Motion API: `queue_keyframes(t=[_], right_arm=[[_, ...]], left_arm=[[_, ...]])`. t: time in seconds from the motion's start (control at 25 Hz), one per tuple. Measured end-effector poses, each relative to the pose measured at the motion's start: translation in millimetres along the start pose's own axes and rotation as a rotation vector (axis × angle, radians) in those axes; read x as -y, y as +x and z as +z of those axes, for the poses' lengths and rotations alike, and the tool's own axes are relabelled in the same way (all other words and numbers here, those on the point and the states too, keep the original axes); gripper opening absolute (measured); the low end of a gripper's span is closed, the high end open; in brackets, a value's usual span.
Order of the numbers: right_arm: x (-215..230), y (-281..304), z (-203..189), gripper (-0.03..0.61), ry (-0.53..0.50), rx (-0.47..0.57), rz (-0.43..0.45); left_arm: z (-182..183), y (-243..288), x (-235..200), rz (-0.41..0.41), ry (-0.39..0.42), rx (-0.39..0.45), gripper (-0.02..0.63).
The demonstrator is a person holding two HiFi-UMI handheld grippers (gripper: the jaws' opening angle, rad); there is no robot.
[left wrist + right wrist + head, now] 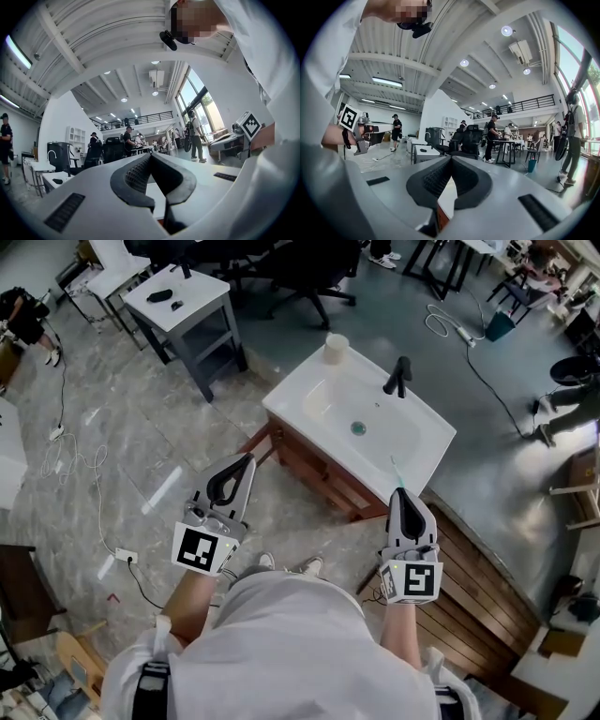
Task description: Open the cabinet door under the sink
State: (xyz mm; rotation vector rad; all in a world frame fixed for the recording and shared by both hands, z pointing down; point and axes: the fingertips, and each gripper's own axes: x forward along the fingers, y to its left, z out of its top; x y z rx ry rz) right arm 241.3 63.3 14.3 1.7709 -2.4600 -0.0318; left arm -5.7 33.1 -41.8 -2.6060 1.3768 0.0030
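The white sink basin (412,432) sits on a brown wooden cabinet (314,470) just ahead of me in the head view; its front faces me and looks closed. My left gripper (248,458) hovers short of the cabinet's left corner, apart from it, its jaws together with nothing between them (151,155). My right gripper (397,491) is held by the basin's near right edge, above the cabinet front, also shut and empty (451,157). Both gripper views look level across the room, and neither shows the cabinet.
A black faucet (400,377) and a cream cup (336,347) stand on the basin. A grey side table (183,307) is at the back left. Cables and a power strip (125,556) lie on the floor to the left. Wooden decking (483,573) runs along the right.
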Motion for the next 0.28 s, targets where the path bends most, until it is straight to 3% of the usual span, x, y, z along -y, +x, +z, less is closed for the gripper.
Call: queue_keyframes(t=[0.28], right_arm=[[7.7, 0.4, 0.6, 0.031, 0.000, 0.000, -0.014]], left_arm=[[0.4, 9.6, 3.3, -0.013, 0.002, 0.002, 0.017]])
